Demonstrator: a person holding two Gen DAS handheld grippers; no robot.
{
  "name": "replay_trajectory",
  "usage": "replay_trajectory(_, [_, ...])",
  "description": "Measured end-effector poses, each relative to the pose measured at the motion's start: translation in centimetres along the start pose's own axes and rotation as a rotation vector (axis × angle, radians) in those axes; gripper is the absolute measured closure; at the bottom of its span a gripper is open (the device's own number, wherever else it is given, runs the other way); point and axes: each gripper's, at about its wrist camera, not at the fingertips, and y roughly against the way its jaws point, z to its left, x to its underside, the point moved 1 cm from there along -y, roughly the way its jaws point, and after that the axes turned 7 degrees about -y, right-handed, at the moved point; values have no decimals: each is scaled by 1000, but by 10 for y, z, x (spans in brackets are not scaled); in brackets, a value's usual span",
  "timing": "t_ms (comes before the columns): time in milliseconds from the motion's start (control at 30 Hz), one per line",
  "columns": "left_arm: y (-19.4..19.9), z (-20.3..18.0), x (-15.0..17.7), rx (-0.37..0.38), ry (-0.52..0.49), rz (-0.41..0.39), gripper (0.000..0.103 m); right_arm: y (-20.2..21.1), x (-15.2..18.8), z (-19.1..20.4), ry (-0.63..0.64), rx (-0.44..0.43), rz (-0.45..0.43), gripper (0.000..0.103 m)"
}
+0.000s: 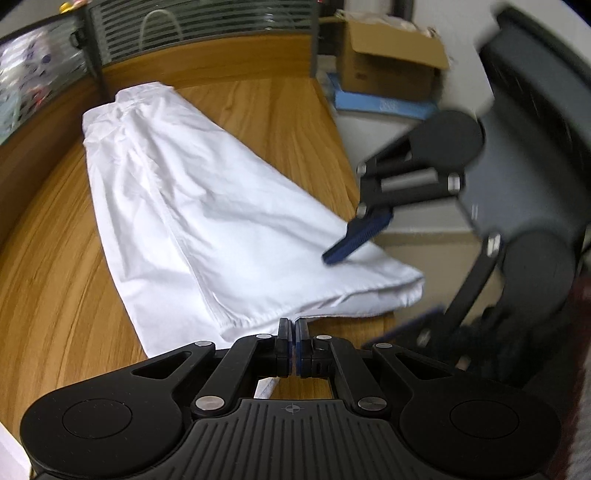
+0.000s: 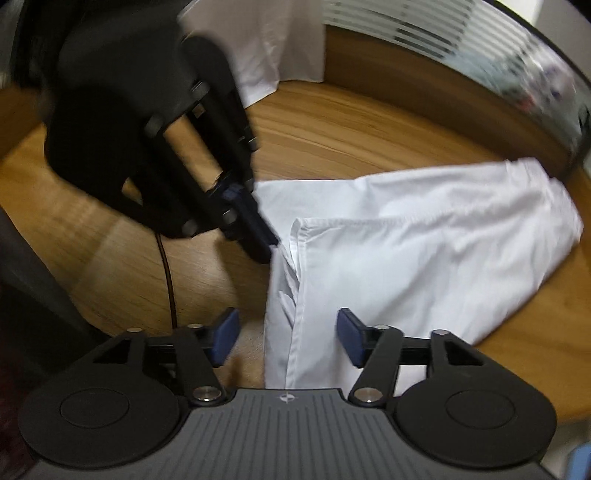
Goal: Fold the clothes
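A white garment [image 1: 192, 206] lies spread on the wooden table [image 1: 48, 280], folded along its length; it also shows in the right wrist view [image 2: 406, 251]. My left gripper [image 1: 294, 332] is shut on the garment's near hem edge; it shows from the side in the right wrist view [image 2: 264, 243]. My right gripper [image 2: 288, 336] is open, its blue pads either side of the garment's near corner edge, with one pad [image 1: 354, 236] just above the cloth in the left wrist view.
A second white cloth [image 2: 266, 48] lies at the far end of the table. A cardboard box [image 1: 388, 62] sits on blue items beyond the table's right edge [image 1: 340, 133]. A striped partition [image 1: 207, 29] backs the desk. A thin cable [image 2: 168, 280] runs over the table.
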Motion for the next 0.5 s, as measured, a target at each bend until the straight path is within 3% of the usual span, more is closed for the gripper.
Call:
replay_trajectory(100, [4, 5, -4, 3, 41, -22, 99, -8, -5, 6, 54, 66, 0, 38])
replay_trajectory(167, [7, 7, -5, -2, 63, -40, 98, -13, -8, 7, 74, 94, 6, 60])
replay_trajectory(200, [10, 6, -3, -7, 52, -57, 97, -14, -9, 5, 70, 113, 10, 77])
replay_trajectory(233, [13, 4, -2, -13, 40, -72, 91, -15, -10, 2, 57, 124, 12, 81])
replay_trajectory(300, [19, 0, 4, -33, -6, -87, 68, -10, -14, -5, 19, 110, 1, 82])
replay_trajectory(333, [21, -3, 7, -52, -40, -94, 51, -8, -15, -8, 7, 107, -3, 83])
replay_trajectory(367, [22, -8, 10, -72, -81, -101, 41, -5, -17, -10, 3, 105, -5, 83])
replay_trajectory(500, [17, -20, 22, -148, -200, -75, 39, 3, -23, -16, -15, 91, -5, 83])
